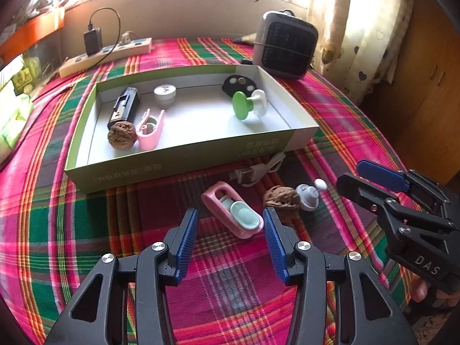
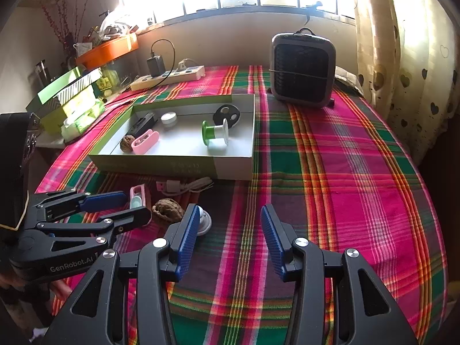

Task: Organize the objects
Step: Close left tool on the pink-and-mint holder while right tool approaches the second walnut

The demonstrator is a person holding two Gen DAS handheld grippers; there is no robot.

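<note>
Shallow green-sided cardboard tray [image 1: 178, 164] sits on the plaid cloth [image 1: 57, 215], holding sorted items. Left gripper [image 1: 231, 227]: jaws spread wide, empty; pink plastic clip [image 1: 230, 210] lies on the cloth between the tips. Brown walnut [image 1: 281, 198] lies beside it. Right gripper [image 2: 230, 224]: jaws parted, empty.

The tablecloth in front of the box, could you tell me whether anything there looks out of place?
Yes. A pink clip, a walnut, a small white knob and a white USB cable lie loose on the cloth, while similar items already sit inside the box.
</note>
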